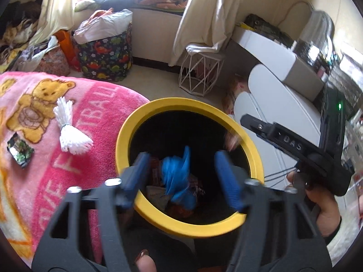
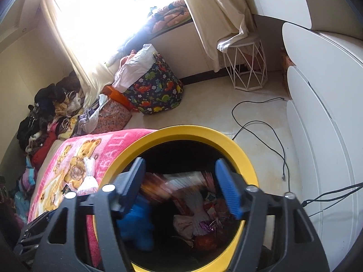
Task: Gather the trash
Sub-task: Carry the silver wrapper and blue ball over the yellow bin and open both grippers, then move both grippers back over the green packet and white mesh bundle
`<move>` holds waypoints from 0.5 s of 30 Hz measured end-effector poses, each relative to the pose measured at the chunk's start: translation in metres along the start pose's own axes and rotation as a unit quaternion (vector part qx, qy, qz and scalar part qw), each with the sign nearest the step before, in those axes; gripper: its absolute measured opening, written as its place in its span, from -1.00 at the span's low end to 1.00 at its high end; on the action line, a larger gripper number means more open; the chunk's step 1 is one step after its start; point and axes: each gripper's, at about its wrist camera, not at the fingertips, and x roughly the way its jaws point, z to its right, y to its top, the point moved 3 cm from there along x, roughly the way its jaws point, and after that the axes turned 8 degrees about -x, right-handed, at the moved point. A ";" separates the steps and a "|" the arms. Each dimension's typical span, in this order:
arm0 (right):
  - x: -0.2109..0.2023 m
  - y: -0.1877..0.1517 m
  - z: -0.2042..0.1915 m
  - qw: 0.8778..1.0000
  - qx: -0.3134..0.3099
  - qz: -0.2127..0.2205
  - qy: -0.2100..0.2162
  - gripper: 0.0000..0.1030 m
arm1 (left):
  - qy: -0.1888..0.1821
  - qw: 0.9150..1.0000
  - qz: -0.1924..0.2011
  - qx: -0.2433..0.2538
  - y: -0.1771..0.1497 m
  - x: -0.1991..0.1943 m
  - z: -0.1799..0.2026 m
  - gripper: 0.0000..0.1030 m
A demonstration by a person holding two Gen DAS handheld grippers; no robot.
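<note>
Both grippers (image 1: 181,176) (image 2: 181,185) gape empty over the yellow-rimmed bin (image 1: 136,122).

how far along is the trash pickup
Done: wrappers and a blue piece lie in the yellow bin. In hand: nothing; both the left gripper and right gripper hang open over it. Left: a small packet and white bundle on the pink blanket.

Both wrist cameras look steeply down, close over the yellow-rimmed bin (image 1: 127,140) (image 2: 245,158) at lower centre. Each also catches the pink blanket (image 1: 97,113) (image 2: 109,149) at left, and the window wall above.
</note>
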 end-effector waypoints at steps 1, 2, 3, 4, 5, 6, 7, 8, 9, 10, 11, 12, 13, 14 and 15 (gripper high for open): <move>0.000 0.000 0.001 1.000 0.002 0.001 -0.002 0.43 | 0.003 1.000 0.003 -0.002 0.001 -0.001 -0.002 0.23; 0.000 0.000 0.001 1.000 0.003 0.002 -0.004 0.46 | 0.008 1.000 0.007 -0.004 0.001 -0.002 -0.005 0.40; 0.000 0.000 0.001 1.000 0.004 0.001 -0.005 0.48 | 0.013 1.000 0.011 -0.006 0.002 -0.004 -0.006 0.62; 0.000 0.000 -0.001 1.000 0.002 0.001 -0.006 0.51 | 0.016 1.000 0.018 -0.009 0.004 -0.007 -0.009 0.69; -0.001 0.000 -0.004 1.000 -0.002 0.003 -0.010 0.55 | 0.017 1.000 0.023 -0.013 0.005 -0.009 -0.011 0.77; -0.001 0.000 -0.005 1.000 -0.006 0.005 -0.011 0.57 | 0.020 0.999 0.030 -0.016 0.006 -0.012 -0.014 0.78; -0.003 0.001 -0.009 1.000 -0.014 0.009 -0.012 0.60 | 0.027 0.999 0.037 -0.019 0.008 -0.015 -0.016 0.78; -0.004 0.002 -0.011 1.000 -0.019 0.012 -0.013 0.62 | 0.032 0.998 0.040 -0.020 0.010 -0.017 -0.018 0.78; -0.006 0.002 -0.014 1.000 -0.024 0.016 -0.011 0.64 | 0.037 0.998 0.046 -0.022 0.012 -0.019 -0.021 0.78; -0.008 0.003 -0.018 0.999 -0.029 0.021 -0.010 0.67 | 0.042 0.998 0.051 -0.024 0.013 -0.022 -0.023 0.78; -0.009 0.004 -0.021 0.999 -0.034 0.026 -0.009 0.69 | 0.045 0.997 0.057 -0.027 0.016 -0.025 -0.026 0.78; -0.011 0.004 -0.023 0.999 -0.038 0.029 -0.007 0.71 | 0.047 0.997 0.062 -0.029 0.017 -0.028 -0.028 0.78; -0.012 0.005 -0.026 0.999 -0.043 0.033 -0.005 0.73 | 0.049 0.996 0.066 -0.032 0.018 -0.031 -0.030 0.78; -0.014 0.006 -0.030 0.998 -0.048 0.037 -0.002 0.75 | 0.051 0.996 0.071 -0.035 0.020 -0.034 -0.032 0.78; -0.016 0.007 -0.035 0.998 -0.054 0.041 0.000 0.76 | 0.052 0.995 0.076 -0.037 0.021 -0.036 -0.034 0.78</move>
